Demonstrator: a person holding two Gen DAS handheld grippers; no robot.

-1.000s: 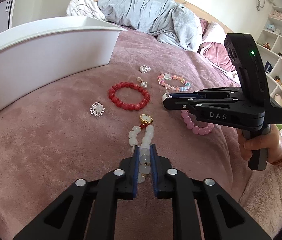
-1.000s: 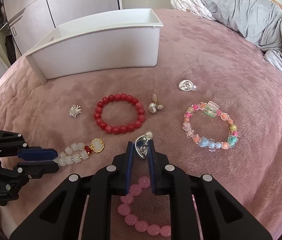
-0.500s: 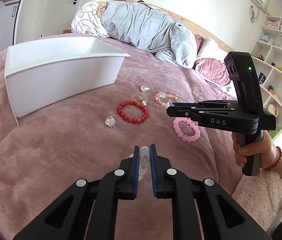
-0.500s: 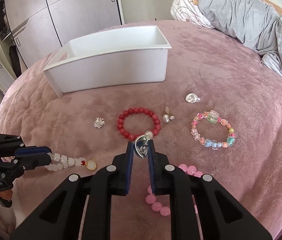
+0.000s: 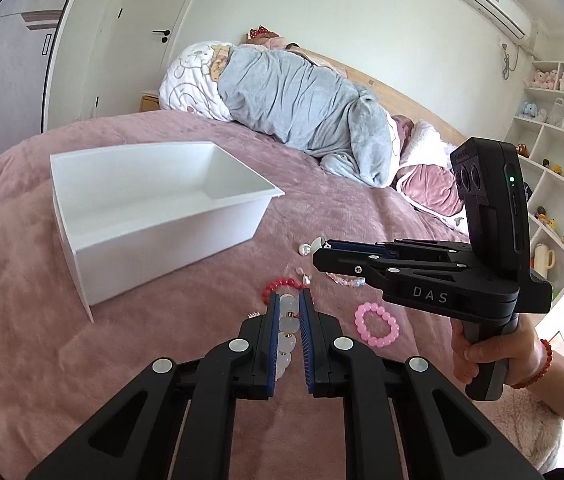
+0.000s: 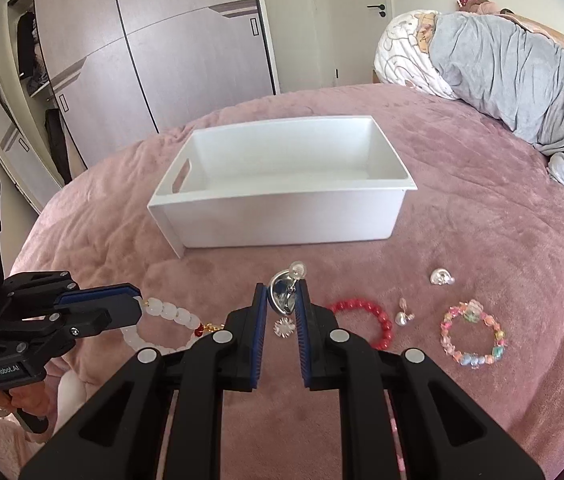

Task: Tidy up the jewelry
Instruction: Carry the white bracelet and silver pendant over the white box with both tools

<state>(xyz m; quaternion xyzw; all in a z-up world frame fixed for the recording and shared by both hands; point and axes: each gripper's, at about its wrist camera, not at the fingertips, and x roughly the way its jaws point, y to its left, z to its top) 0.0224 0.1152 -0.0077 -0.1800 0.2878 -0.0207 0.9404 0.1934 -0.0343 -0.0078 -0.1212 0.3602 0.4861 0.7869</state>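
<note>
left gripper (image 5: 286,304) pinching translucent white bead bracelet (image 5: 287,322), right gripper (image 6: 282,300) pinching shiny silver earring (image 6: 284,294)

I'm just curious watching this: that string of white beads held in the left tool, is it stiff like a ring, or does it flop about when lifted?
Probably floppy: the white bead bracelet sags in a loop below the left gripper, pinched at only a few beads. Its gold charm dangles, so it would likely swing. The smooth round beads may slip if the grip loosens.

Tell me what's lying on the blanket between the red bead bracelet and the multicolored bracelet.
A small pair of silver earrings lies between the red bead bracelet and the multicolored bracelet, seen in the right wrist view.
</note>
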